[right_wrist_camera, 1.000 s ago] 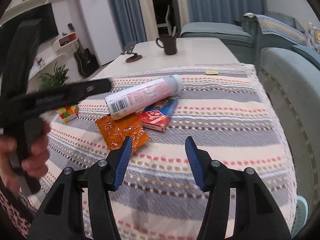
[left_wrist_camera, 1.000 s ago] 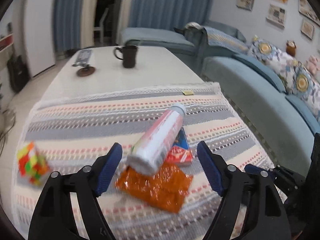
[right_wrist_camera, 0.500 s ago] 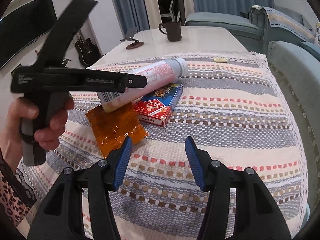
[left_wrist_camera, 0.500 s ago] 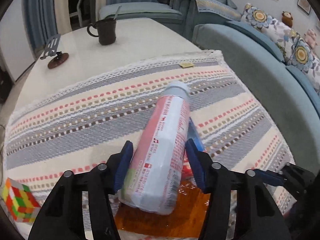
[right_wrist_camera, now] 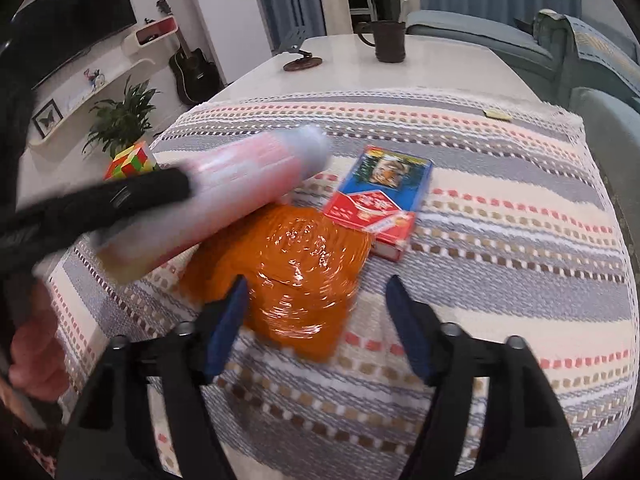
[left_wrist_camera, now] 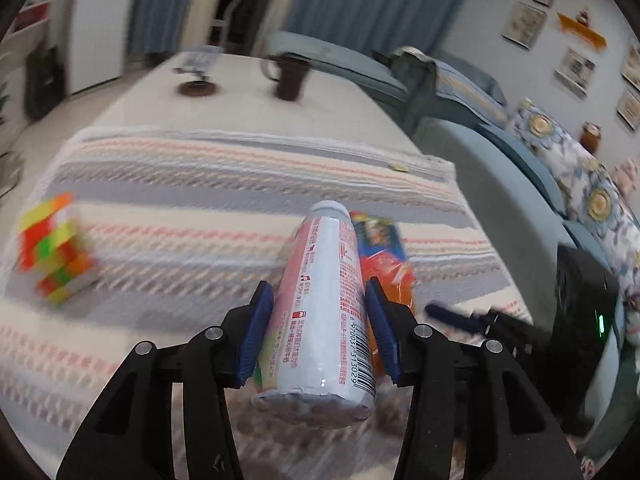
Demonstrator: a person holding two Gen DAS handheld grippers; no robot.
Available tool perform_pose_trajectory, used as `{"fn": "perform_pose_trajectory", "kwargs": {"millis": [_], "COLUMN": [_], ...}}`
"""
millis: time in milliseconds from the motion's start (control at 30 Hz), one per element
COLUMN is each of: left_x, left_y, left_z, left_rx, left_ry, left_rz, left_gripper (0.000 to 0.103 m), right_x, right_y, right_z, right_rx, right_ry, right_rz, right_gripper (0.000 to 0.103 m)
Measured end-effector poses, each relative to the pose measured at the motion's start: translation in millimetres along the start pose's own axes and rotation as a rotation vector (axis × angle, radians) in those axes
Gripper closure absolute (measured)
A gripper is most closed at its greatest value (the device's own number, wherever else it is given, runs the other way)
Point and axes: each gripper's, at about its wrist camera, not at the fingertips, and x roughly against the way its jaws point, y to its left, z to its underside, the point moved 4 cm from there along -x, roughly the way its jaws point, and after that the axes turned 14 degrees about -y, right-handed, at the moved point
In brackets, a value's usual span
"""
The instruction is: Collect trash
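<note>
Our left gripper (left_wrist_camera: 318, 328) clamps the bottle (left_wrist_camera: 320, 312), lifted off the striped cloth (left_wrist_camera: 160, 184); our right gripper (right_wrist_camera: 316, 320) gapes over the orange wrapper (right_wrist_camera: 296, 276), which we judge should be pinched next.

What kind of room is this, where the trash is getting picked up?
Most likely a home living room: a blue sofa with floral cushions runs beside the cloth-covered table, and a TV, a guitar and a houseplant line the far wall.
</note>
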Motion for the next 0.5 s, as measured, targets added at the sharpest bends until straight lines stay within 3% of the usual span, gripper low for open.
{"fn": "perform_pose_trajectory", "kwargs": {"millis": [133, 333, 400, 433, 467, 500], "left_x": [39, 82, 86, 90, 92, 93], "left_y": [26, 46, 43, 43, 41, 39], "left_z": [28, 66, 75, 78, 80, 82], "left_rx": [0.028, 0.097, 0.095, 0.097, 0.094, 0.088], "left_ry": [-0.009, -0.031, -0.025, -0.034, -0.034, -0.031], "left_rz": [-0.078, -0.139, -0.154, -0.154, -0.15, -0.149], "left_gripper": [0.057, 0.057, 0.058, 0.058, 0.058, 0.057], "right_x": [-19, -38, -40, -40, -40, -38], "right_y": [9, 14, 20, 24, 28, 30], "right_z": [-2, -2, -2, -2, -1, 0], "right_rx": [-0.011, -0.065, -0.062, -0.053, -0.044, -0.036], "right_ry": [0.047, 0.085, 0.084, 0.086, 0.089, 0.083], "right_rz": [0.0, 0.005, -0.014, -0.024, -0.026, -0.018], "right_gripper": [0.02, 0.023, 0.043, 0.06, 0.068, 0.07]}}
